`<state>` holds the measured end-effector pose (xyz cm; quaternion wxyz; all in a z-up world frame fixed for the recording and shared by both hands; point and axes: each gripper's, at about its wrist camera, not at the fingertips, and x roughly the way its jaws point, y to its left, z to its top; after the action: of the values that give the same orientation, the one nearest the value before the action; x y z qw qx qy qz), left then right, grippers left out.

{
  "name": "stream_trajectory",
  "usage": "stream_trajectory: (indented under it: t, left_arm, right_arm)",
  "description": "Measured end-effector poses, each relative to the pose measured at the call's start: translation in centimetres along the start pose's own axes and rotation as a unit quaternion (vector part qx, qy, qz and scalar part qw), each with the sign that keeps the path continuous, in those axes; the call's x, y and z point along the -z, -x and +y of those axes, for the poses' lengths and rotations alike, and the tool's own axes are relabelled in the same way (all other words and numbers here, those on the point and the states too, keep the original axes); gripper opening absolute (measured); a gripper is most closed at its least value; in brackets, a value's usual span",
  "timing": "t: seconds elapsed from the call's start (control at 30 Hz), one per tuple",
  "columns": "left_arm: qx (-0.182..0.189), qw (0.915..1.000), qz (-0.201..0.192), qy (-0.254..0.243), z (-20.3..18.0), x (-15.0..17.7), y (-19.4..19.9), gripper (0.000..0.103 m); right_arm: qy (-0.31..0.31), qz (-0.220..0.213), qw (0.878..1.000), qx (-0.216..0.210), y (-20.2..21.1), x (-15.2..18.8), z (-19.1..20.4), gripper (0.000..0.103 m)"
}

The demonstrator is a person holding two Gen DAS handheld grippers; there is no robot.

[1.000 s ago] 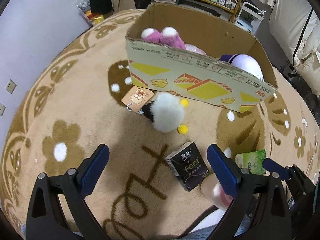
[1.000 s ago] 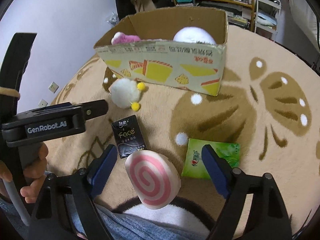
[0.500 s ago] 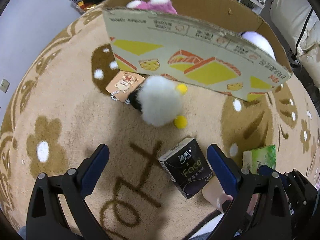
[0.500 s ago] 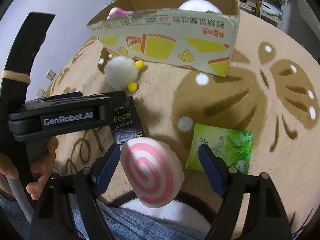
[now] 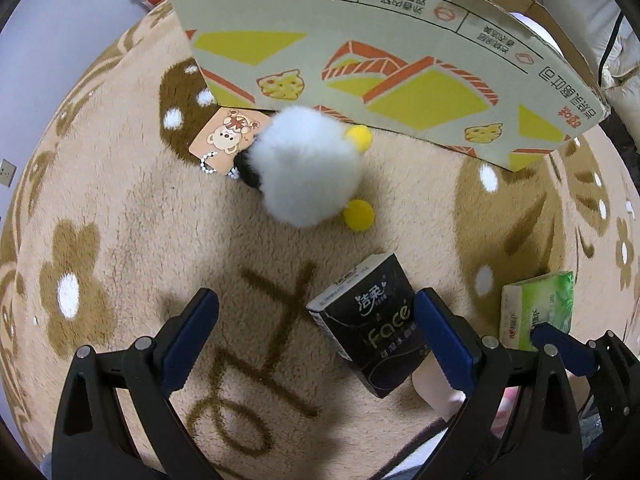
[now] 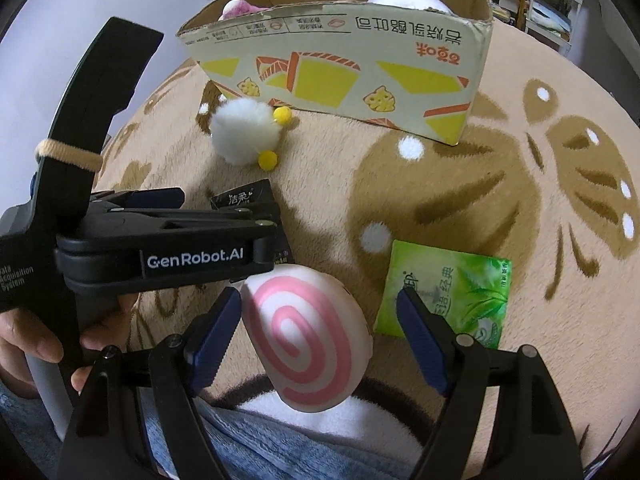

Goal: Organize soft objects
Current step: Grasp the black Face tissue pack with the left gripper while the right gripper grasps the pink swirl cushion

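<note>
A white fluffy plush with yellow pompoms (image 5: 308,168) lies on the carpet against the front wall of the cardboard box (image 5: 360,52); it also shows in the right wrist view (image 6: 244,130). My left gripper (image 5: 316,336) is open above the carpet, short of the plush, with a black "Face" tissue pack (image 5: 372,320) by its right finger. My right gripper (image 6: 320,332) is open around a white cushion with a pink spiral (image 6: 308,332), not touching it. A green tissue pack (image 6: 448,288) lies right of the cushion. The box (image 6: 340,68) holds pink and white plush toys.
A paper tag with a cartoon bear (image 5: 228,138) lies left of the plush. The beige patterned carpet (image 5: 100,208) covers the floor. The left gripper's body (image 6: 160,248) crosses the left of the right wrist view. Shelves stand behind the box.
My left gripper has moved forward and lower toward the white plush and the box. My right gripper has moved closer around the spiral cushion.
</note>
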<state>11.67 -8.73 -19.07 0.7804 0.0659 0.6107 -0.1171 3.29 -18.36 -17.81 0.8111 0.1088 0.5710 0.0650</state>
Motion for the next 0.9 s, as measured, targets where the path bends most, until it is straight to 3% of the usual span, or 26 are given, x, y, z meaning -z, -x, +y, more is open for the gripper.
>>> stream_trajectory:
  t: [0.1,0.27,0.57,0.9]
  left_arm:
    - [-0.002,1.0000,0.005,-0.007,-0.3,0.6,-0.3,0.097]
    - [0.006,0.9996,0.019,-0.020,-1.1,0.8,-0.3,0.084]
    - [0.049,0.9983,0.029,-0.007,-1.1,1.5,0.5,0.042]
    - [-0.004,0.9995,-0.025,-0.020,-1.1,2.5,3.5,0.039]
  right_arm:
    - [0.004,0.002,1.000,-0.004,-0.1,0.1,0.1,0.073]
    - [0.004,0.007,1.000,-0.010,-0.5,0.1,0.3,0.064]
    - [0.004,0.009,1.000,-0.020,-0.9,0.1,0.1,0.048]
    - [-0.007,-0.030,0.999,-0.023,1.1,0.2,-0.7,0.035]
